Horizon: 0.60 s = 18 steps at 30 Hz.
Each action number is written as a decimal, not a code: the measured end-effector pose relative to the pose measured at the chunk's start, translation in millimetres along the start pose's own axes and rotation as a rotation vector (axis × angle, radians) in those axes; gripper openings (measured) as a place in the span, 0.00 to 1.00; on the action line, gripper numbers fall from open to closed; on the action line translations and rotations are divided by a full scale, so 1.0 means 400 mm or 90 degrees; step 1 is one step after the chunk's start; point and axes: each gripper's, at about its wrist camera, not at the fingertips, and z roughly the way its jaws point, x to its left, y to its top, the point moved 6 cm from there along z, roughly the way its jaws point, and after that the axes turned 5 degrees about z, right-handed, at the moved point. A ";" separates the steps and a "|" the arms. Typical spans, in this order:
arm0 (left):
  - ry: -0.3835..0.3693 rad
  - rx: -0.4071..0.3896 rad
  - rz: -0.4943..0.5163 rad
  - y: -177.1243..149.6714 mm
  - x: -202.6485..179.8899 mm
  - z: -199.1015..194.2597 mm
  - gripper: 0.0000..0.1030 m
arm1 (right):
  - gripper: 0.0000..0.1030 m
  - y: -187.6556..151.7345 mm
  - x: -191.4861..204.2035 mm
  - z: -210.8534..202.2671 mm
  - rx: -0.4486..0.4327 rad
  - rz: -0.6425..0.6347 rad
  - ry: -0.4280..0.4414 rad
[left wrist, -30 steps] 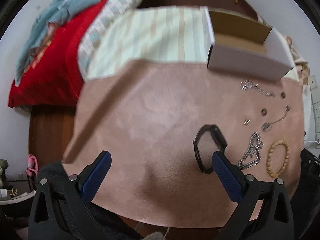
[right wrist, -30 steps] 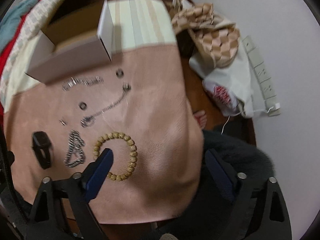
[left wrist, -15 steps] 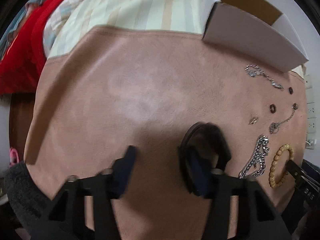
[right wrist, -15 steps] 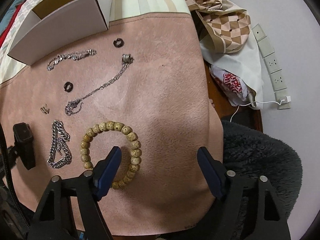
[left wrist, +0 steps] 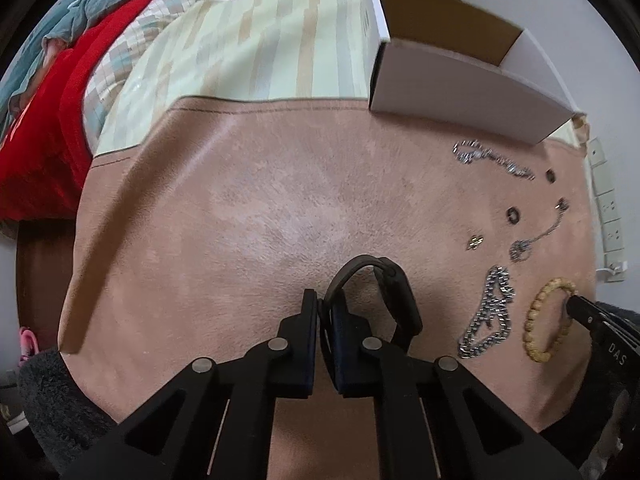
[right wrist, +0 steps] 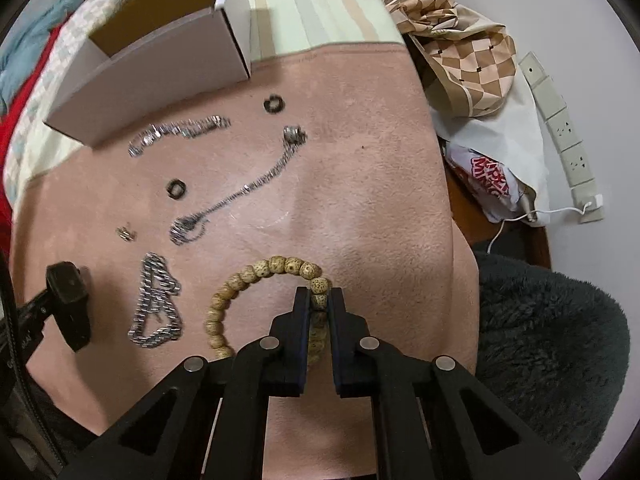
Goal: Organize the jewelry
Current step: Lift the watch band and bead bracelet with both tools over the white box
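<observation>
On the pink suede mat (left wrist: 248,208) lies a black smartwatch (left wrist: 394,292), and my left gripper (left wrist: 323,304) is shut on its strap. A wooden bead bracelet (right wrist: 256,276) lies on the same mat, with my right gripper (right wrist: 319,300) shut on its right side. Between them rests a heavy silver chain (right wrist: 154,308). Farther back lie a thin necklace (right wrist: 244,190), a silver bracelet (right wrist: 176,132), two dark rings (right wrist: 273,103) and a small earring (right wrist: 126,233). The right gripper's tip shows at the bead bracelet (left wrist: 550,320) in the left wrist view.
An open white cardboard box (left wrist: 460,84) stands at the mat's far edge on a striped cloth (left wrist: 256,48). Red and teal fabrics (left wrist: 44,80) pile at the left. A checkered bag (right wrist: 468,64), a power strip (right wrist: 560,128) and a dark fluffy cushion (right wrist: 548,352) lie right.
Both grippers came down onto the mat and shut: the left one on the watch strap, the right one on the bead bracelet.
</observation>
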 end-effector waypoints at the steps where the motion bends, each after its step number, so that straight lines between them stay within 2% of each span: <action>1: -0.004 -0.005 -0.001 -0.001 0.001 -0.018 0.04 | 0.09 0.001 0.004 -0.018 -0.008 0.001 0.010; 11: -0.047 -0.066 -0.007 0.029 -0.003 -0.177 0.04 | 0.09 0.030 0.048 -0.186 -0.072 -0.011 0.089; 18: -0.070 -0.132 0.009 0.157 -0.050 -0.240 0.04 | 0.09 0.129 0.094 -0.320 -0.127 -0.046 0.139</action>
